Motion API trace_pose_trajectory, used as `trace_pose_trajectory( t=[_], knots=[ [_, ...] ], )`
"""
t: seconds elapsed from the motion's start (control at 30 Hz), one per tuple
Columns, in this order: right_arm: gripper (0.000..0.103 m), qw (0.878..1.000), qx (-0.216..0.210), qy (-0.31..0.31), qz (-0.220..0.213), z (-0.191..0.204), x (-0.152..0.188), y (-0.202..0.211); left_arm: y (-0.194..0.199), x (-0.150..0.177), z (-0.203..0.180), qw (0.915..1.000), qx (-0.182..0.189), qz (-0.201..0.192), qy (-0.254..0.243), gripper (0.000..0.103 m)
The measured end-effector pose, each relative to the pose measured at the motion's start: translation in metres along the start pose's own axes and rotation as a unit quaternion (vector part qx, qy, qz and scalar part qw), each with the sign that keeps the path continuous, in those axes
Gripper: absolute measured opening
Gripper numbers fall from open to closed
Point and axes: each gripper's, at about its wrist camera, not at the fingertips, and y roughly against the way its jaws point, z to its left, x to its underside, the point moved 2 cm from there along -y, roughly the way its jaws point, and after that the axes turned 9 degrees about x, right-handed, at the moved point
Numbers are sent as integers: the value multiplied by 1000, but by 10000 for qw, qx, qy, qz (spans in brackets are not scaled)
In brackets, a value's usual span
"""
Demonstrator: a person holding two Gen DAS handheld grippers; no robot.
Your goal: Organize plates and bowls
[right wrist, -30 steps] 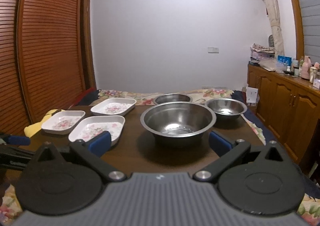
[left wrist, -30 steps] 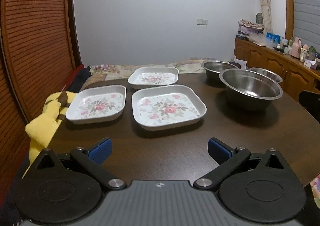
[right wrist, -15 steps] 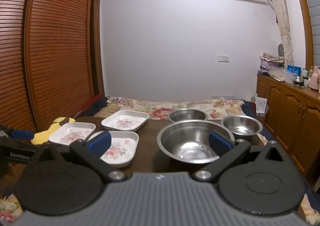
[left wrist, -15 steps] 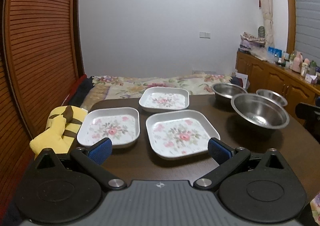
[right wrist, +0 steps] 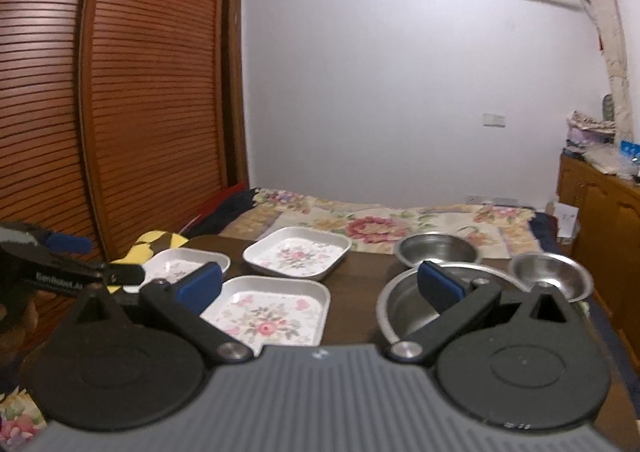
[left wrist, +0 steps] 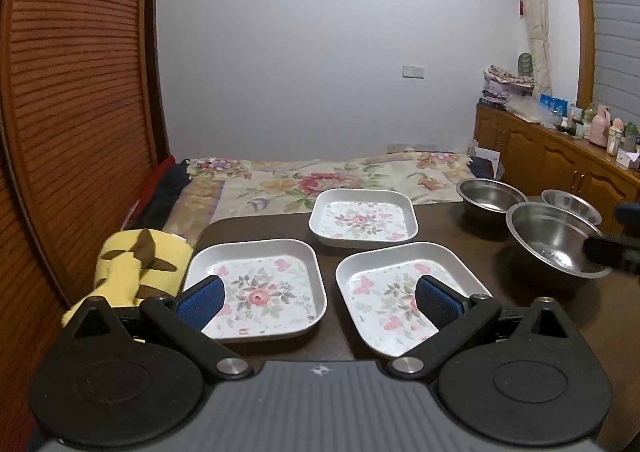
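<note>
Dark wood table [left wrist: 328, 344] lies under my tongs. My left gripper [left wrist: 318, 298] and right gripper [right wrist: 320, 284], both spread wide and empty, now sit higher than a second ago. Nearest are two floral plates [left wrist: 260, 288], then the third plate [left wrist: 362, 217]; three steel bowls [left wrist: 556, 248] stand right. Nothing is stacked yet.

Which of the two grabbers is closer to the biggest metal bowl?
Right. The right gripper hangs over the big bowl, one finger above its rim. The left gripper hovers over the two near floral plates, off to the bowl's side.
</note>
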Motion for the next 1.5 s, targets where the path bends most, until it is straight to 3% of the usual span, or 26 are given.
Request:
trace_pose_trajectory(
  t=[0.07,0.13,0.2,0.43,0.6,0.67,1.0,1.3,1.5],
  knots=[
    [101,9999,-87,59,113,4,5,-7,-10,1,3,9998,174,71,76,94],
    [78,9993,-156,186,270,9,10,-16,-18,2,4,9995,246,144,127,89],
    [76,9985,-212,213,449,13,16,-27,-26,4,3,9992,311,199,150,84],
    [51,9956,-240,418,808,24,26,-55,-51,15,-7,9969,640,427,135,69],
    [48,9935,-169,414,1043,23,31,-68,-68,21,-10,9950,806,552,216,59],
    [46,9930,-130,450,1081,23,32,-71,-73,23,-10,9942,841,621,234,50],
    [45,9905,-122,158,1363,15,38,-92,-92,26,-3,9937,798,720,309,28],
    [35,9888,-57,101,1486,18,42,-106,-97,25,1,9946,684,735,255,20],
    [35,9874,-55,20,1582,18,47,-110,-100,30,3,9938,683,840,241,19]
  ],
)
